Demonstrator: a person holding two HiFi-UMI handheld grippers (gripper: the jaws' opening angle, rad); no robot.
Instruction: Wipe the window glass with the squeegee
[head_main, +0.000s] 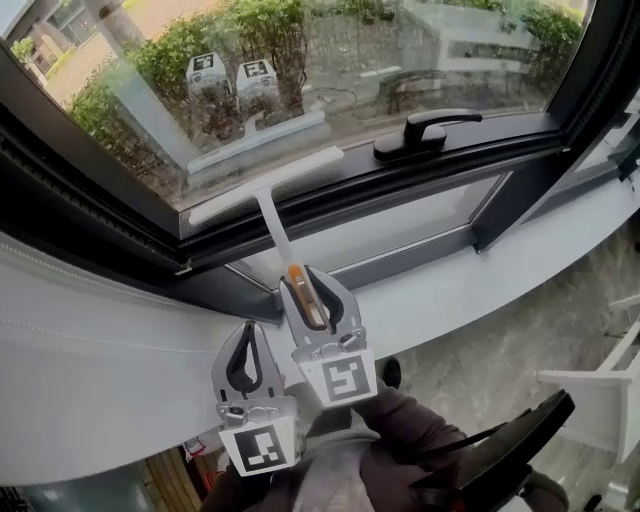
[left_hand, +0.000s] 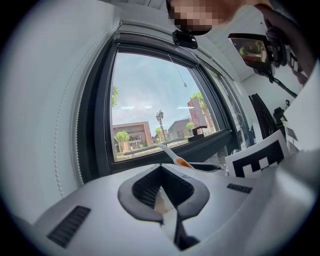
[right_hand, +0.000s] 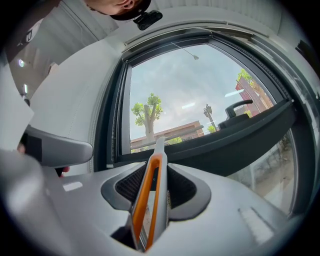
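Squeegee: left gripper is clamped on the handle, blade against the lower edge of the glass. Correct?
Wrong gripper. The right gripper clamps the squeegee handle, as the right gripper view shows; the left gripper is shut on nothing. The rest stands.

Perhaps a home, window (head_main: 400, 60), shrubs (head_main: 250, 40) outside
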